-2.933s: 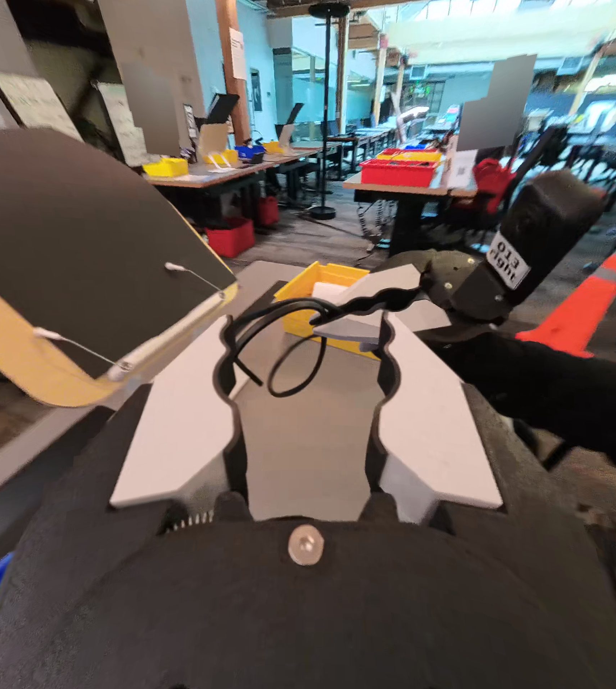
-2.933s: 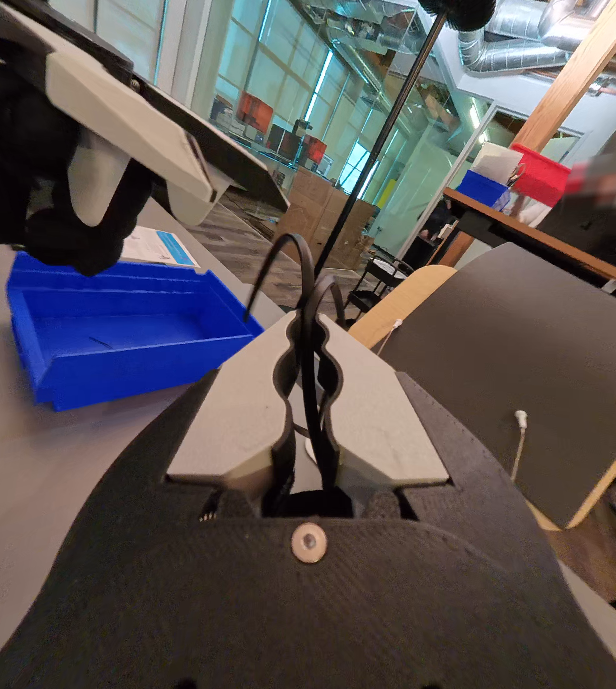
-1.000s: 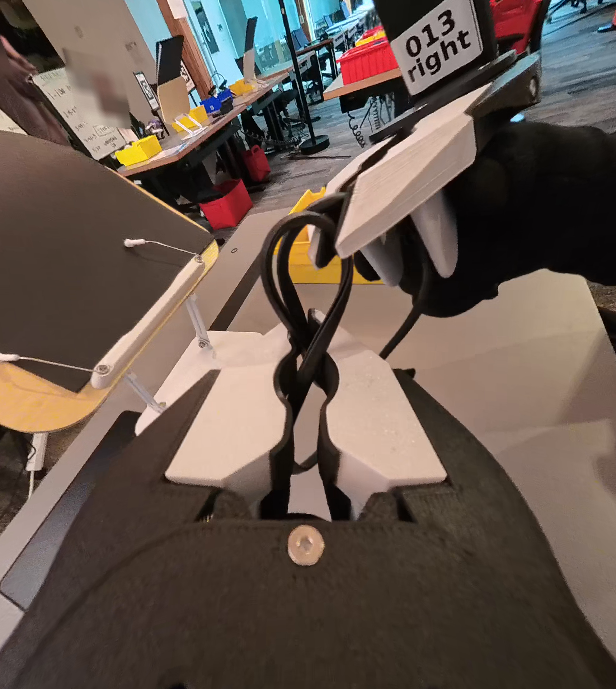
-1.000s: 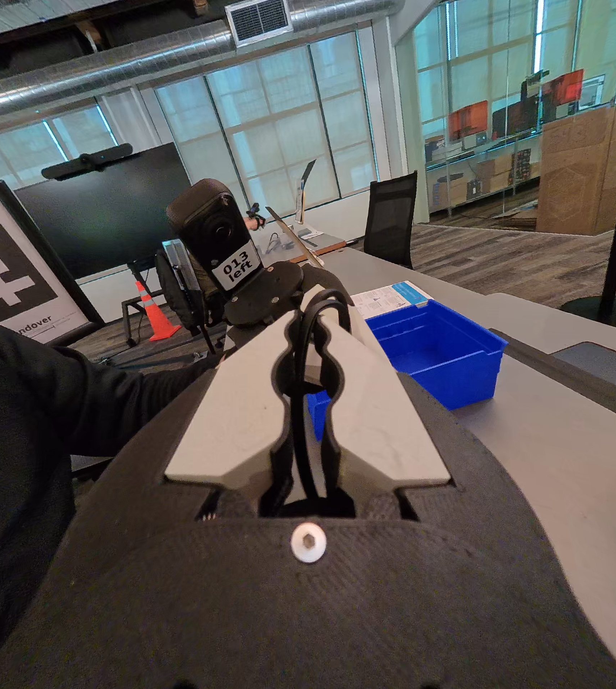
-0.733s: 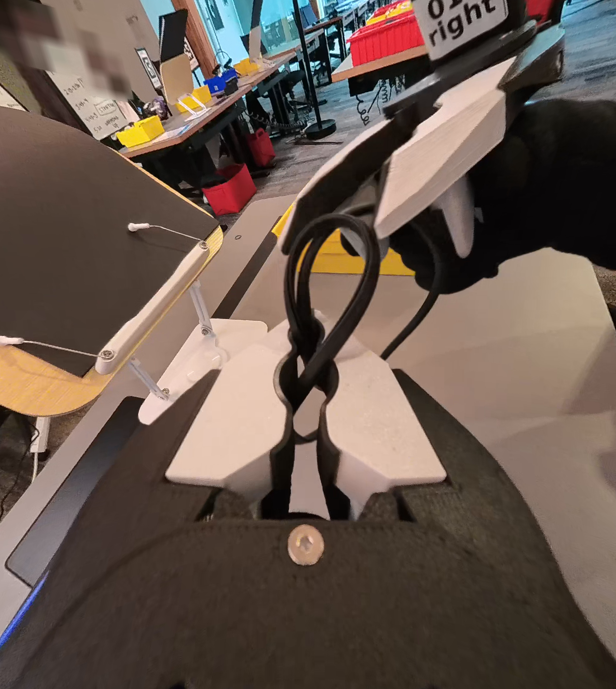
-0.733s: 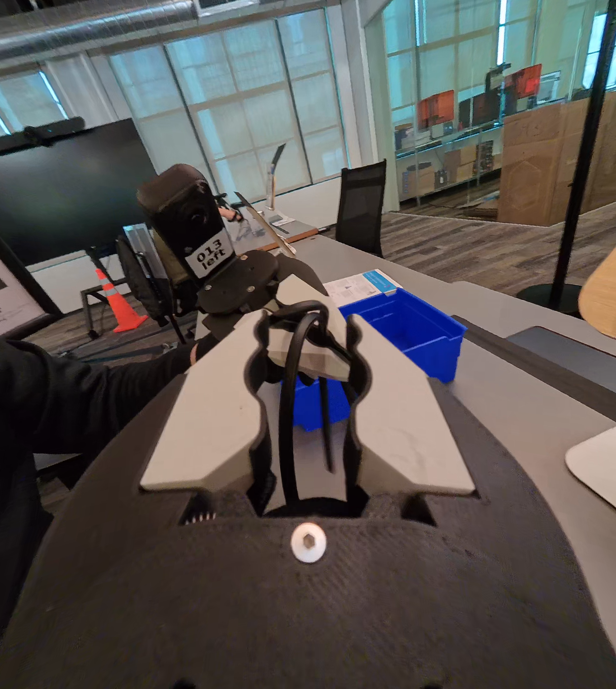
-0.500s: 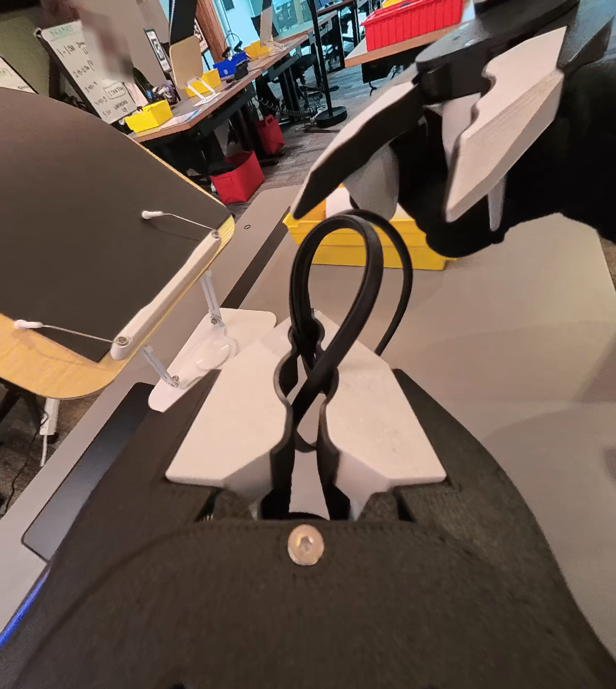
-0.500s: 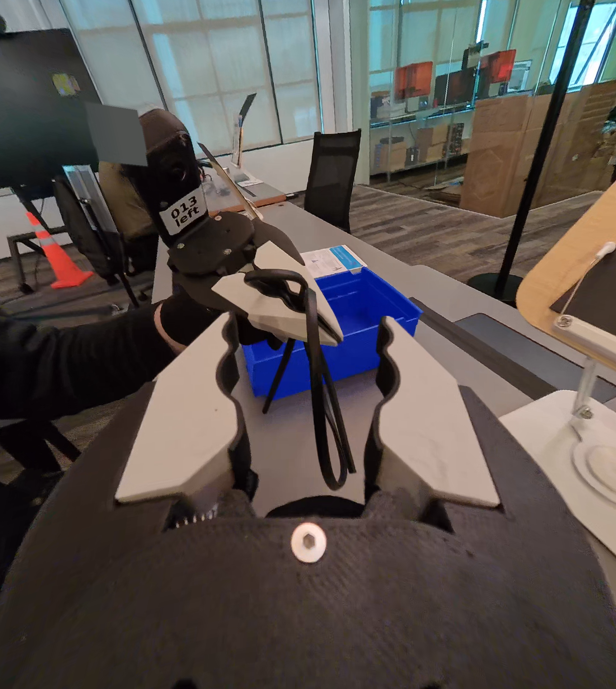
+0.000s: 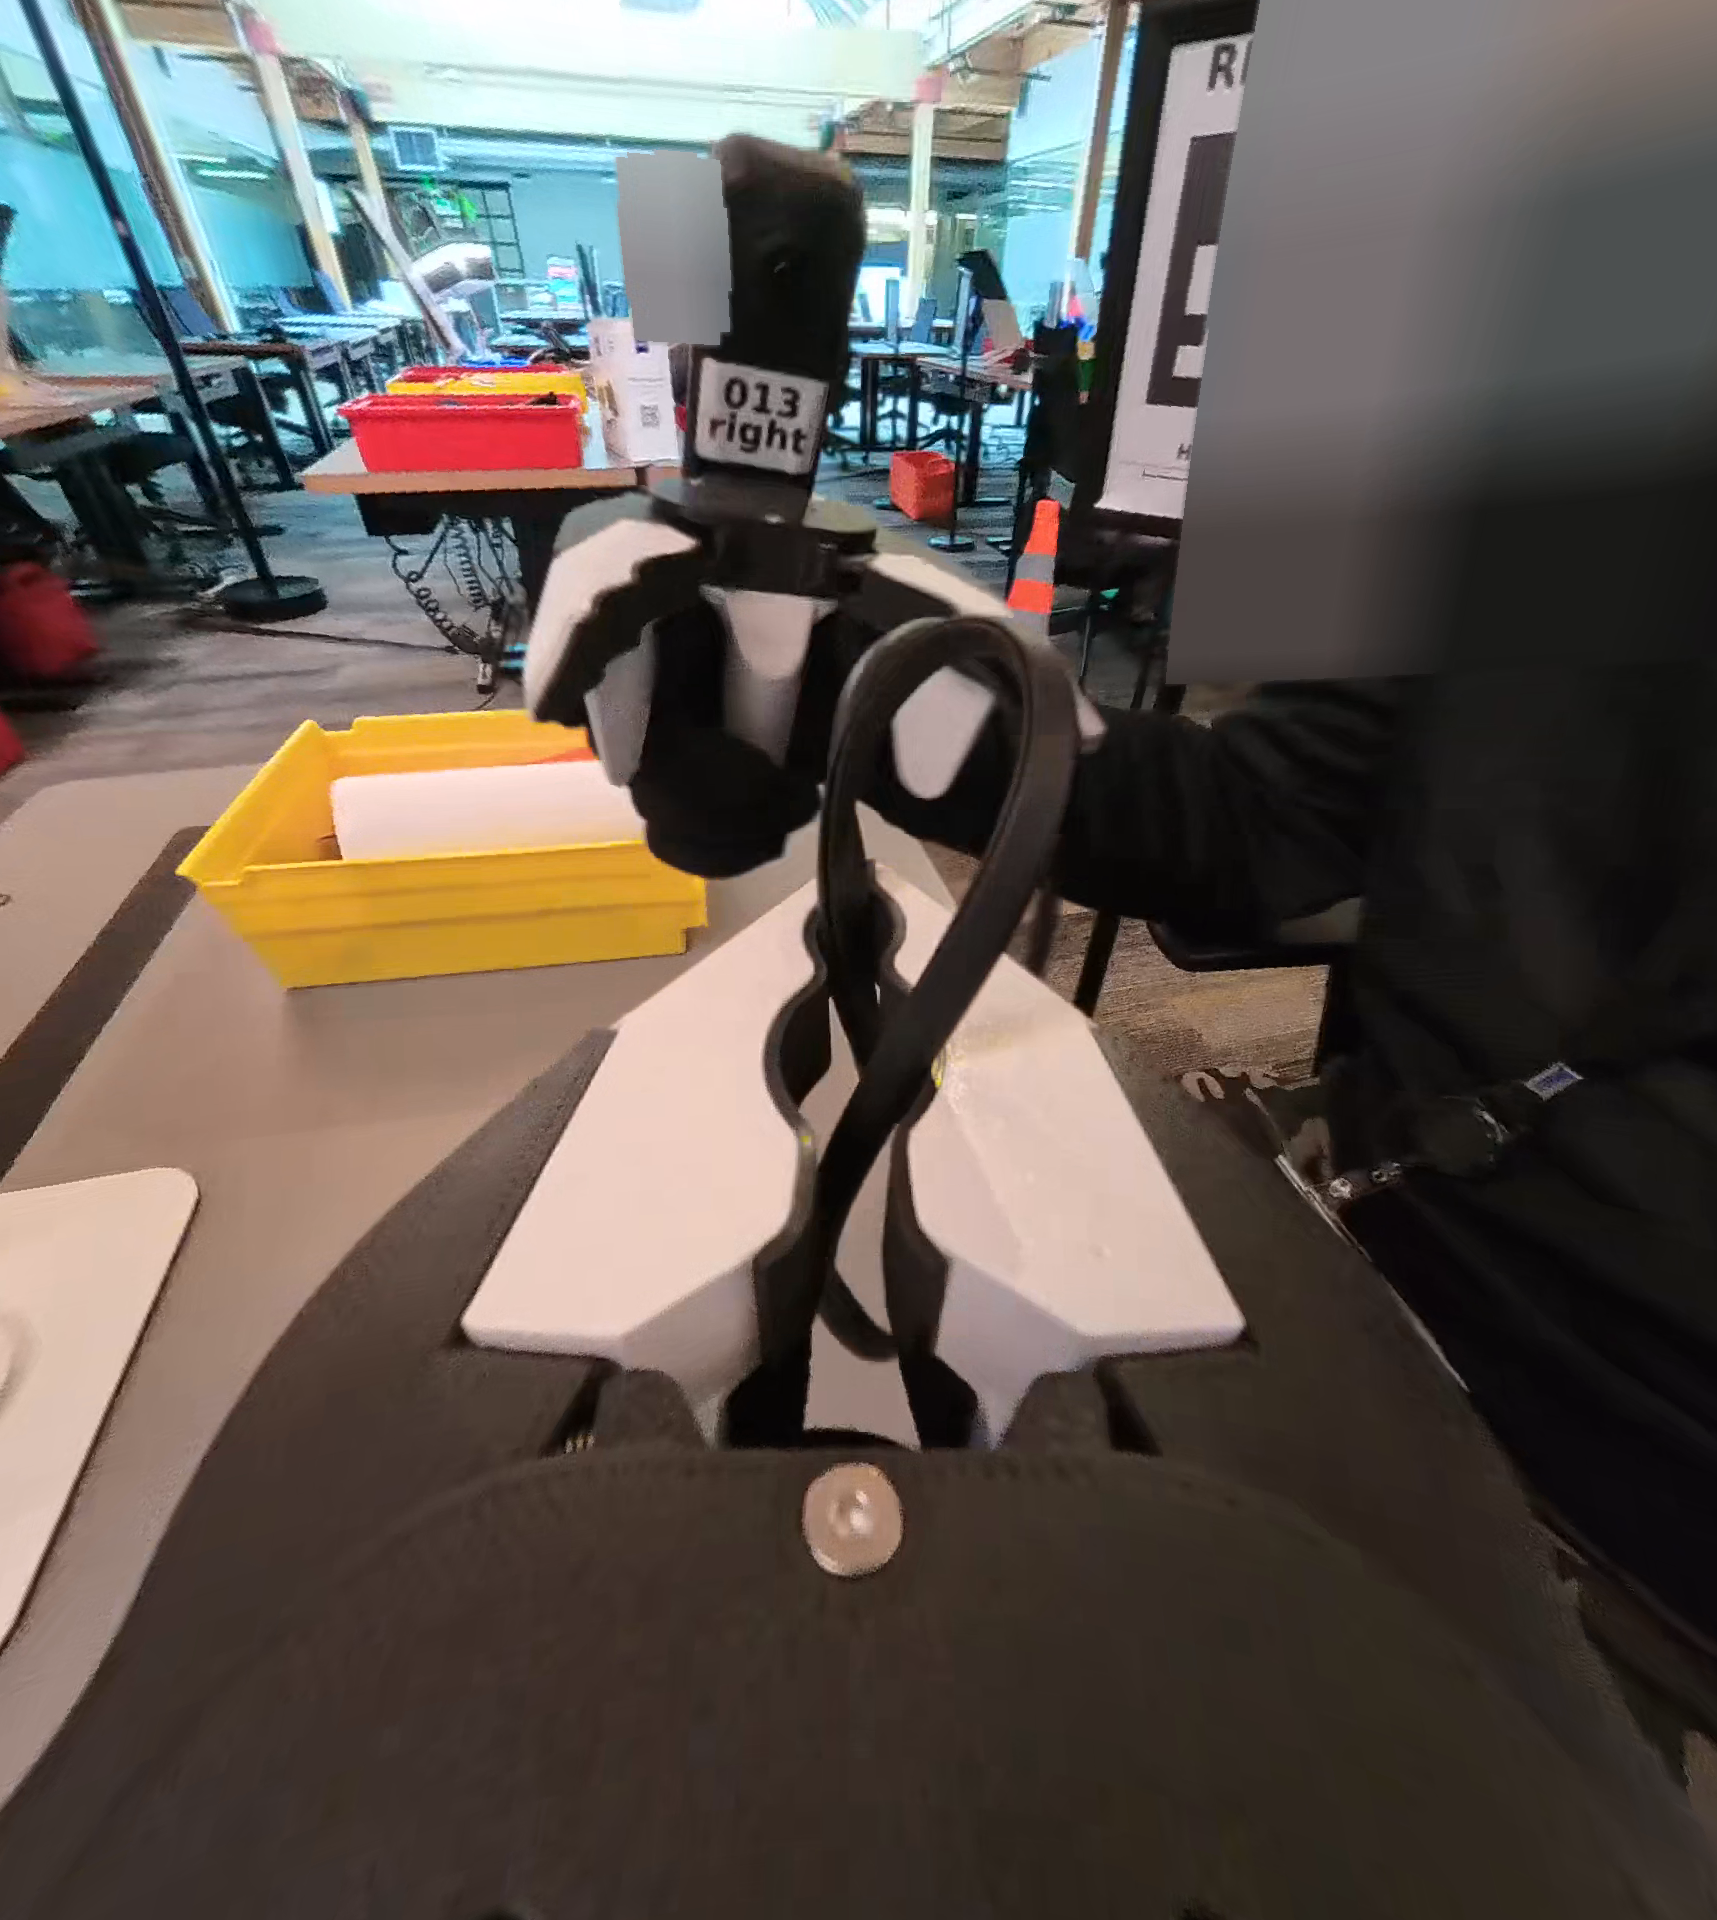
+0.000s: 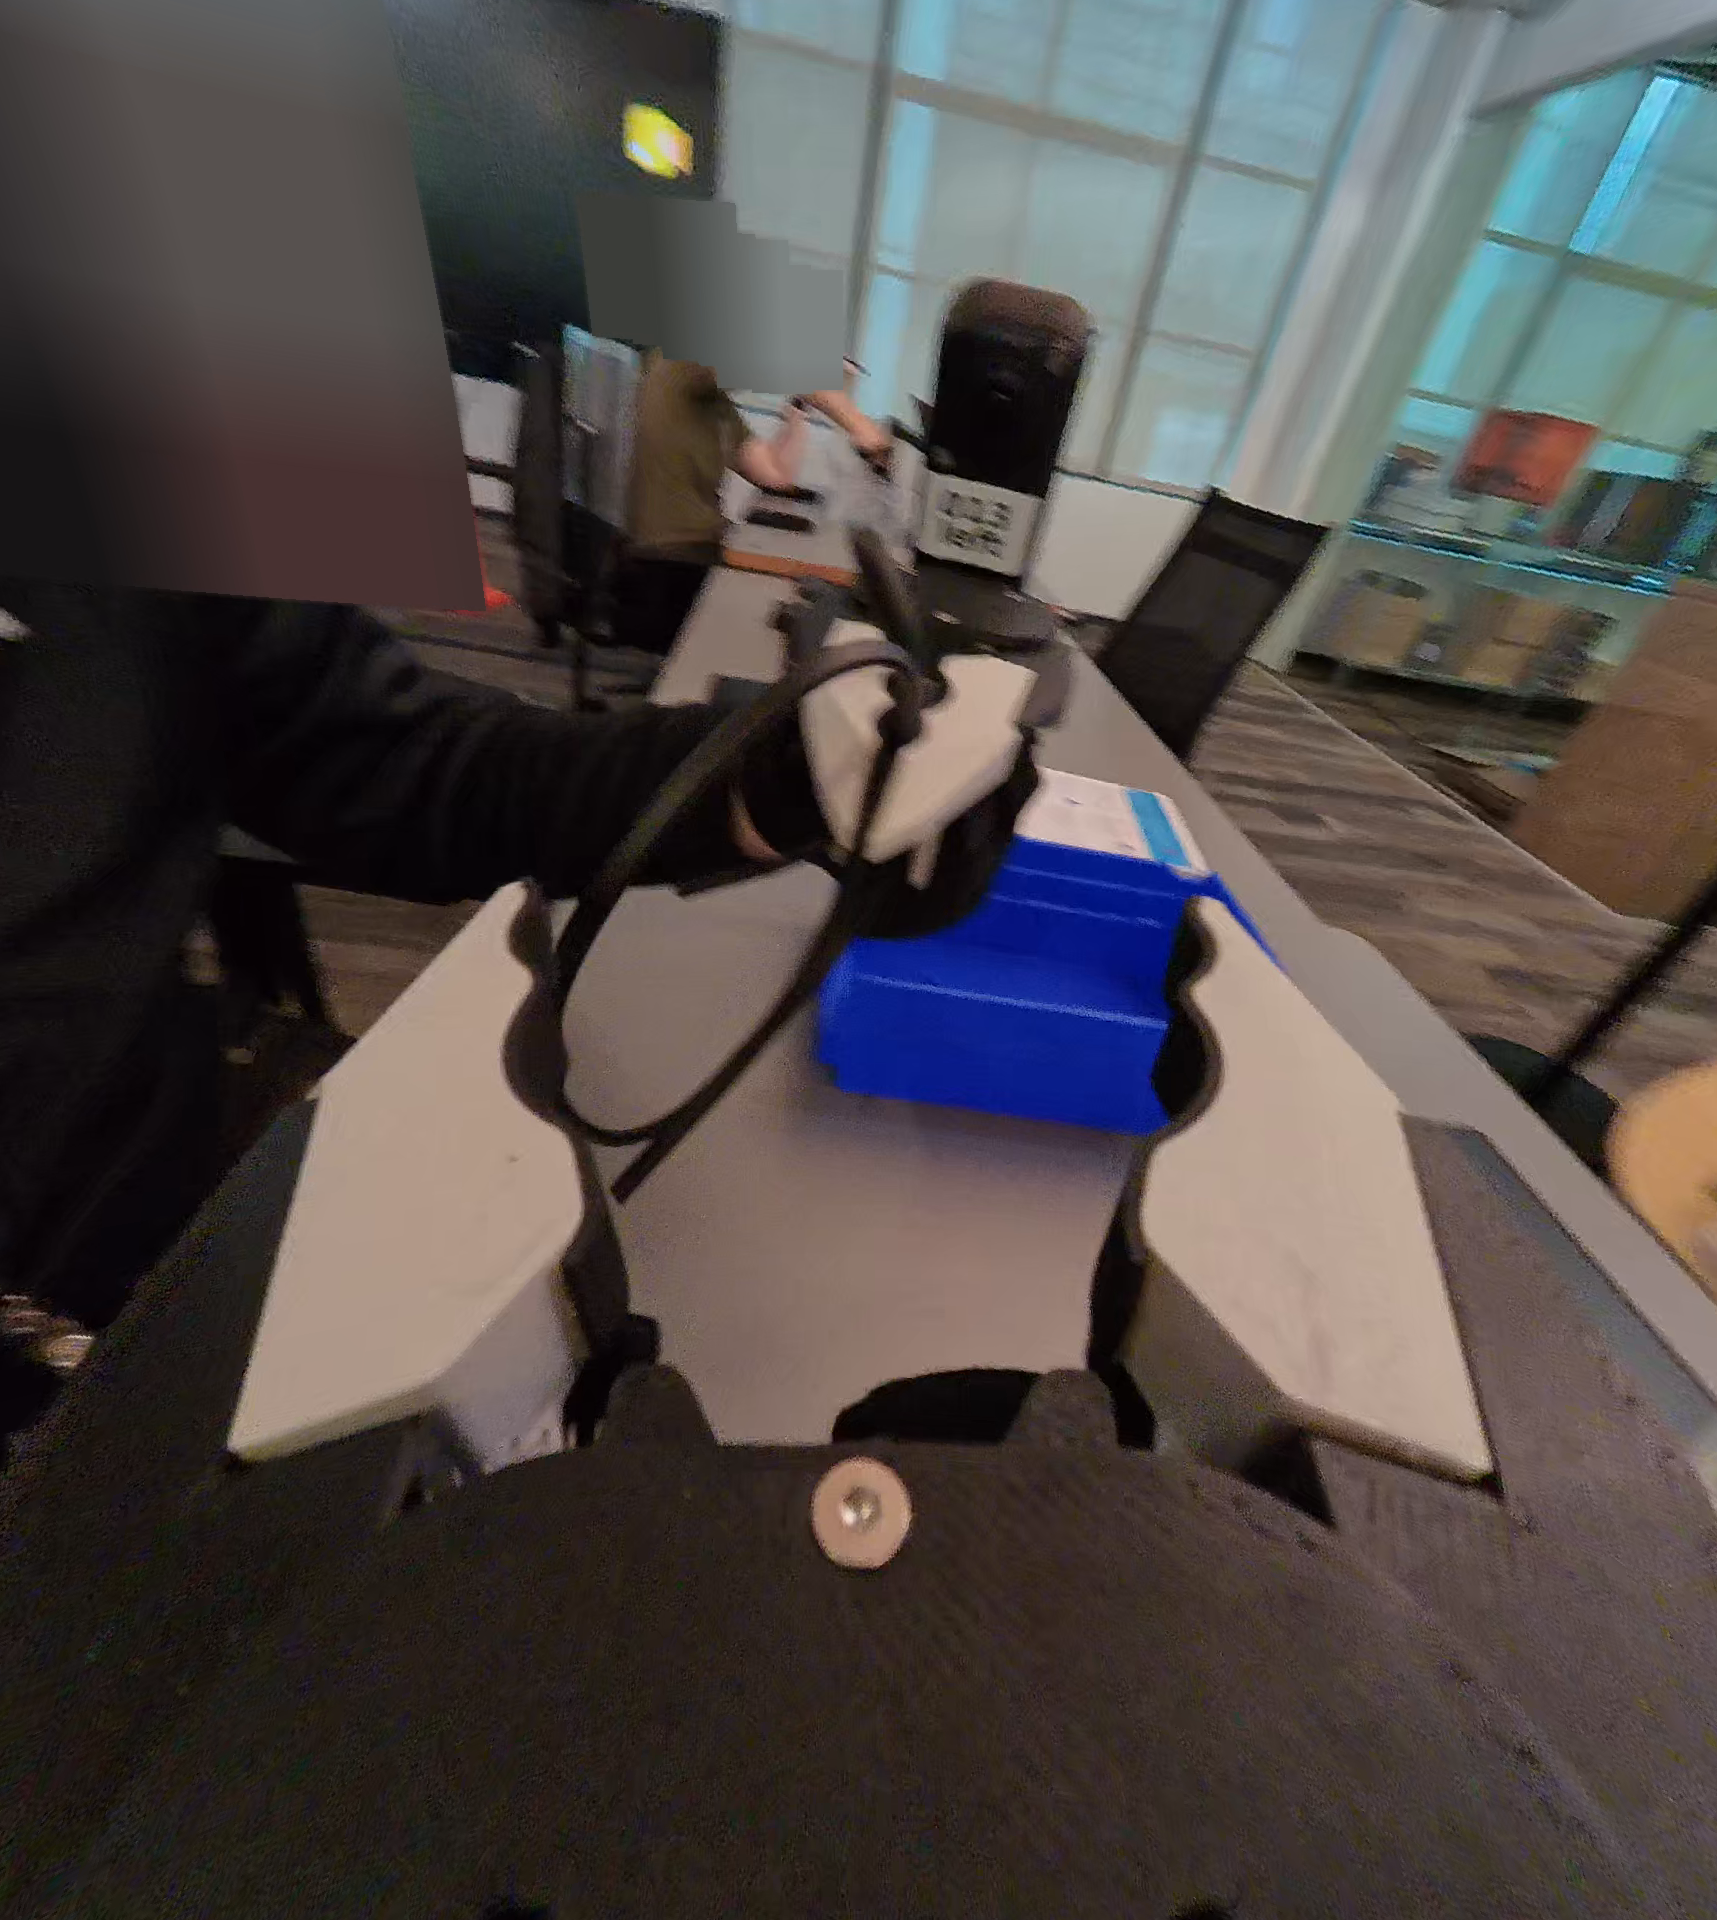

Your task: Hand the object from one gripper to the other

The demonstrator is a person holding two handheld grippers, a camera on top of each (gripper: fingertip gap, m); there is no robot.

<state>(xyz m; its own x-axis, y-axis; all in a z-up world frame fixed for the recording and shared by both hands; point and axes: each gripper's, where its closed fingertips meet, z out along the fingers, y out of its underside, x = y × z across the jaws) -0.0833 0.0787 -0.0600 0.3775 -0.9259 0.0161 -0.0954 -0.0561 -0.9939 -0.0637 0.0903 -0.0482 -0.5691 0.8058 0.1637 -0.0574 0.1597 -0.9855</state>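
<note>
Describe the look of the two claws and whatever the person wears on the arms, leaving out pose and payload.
Both claws match: the left claw and the right claw each have two pale grey, wedge-shaped fingers with black wavy inner edges, set in a black textured body with one silver screw. A black camera with a white label stands on top of each. The person wears black gloves and black long sleeves.
</note>
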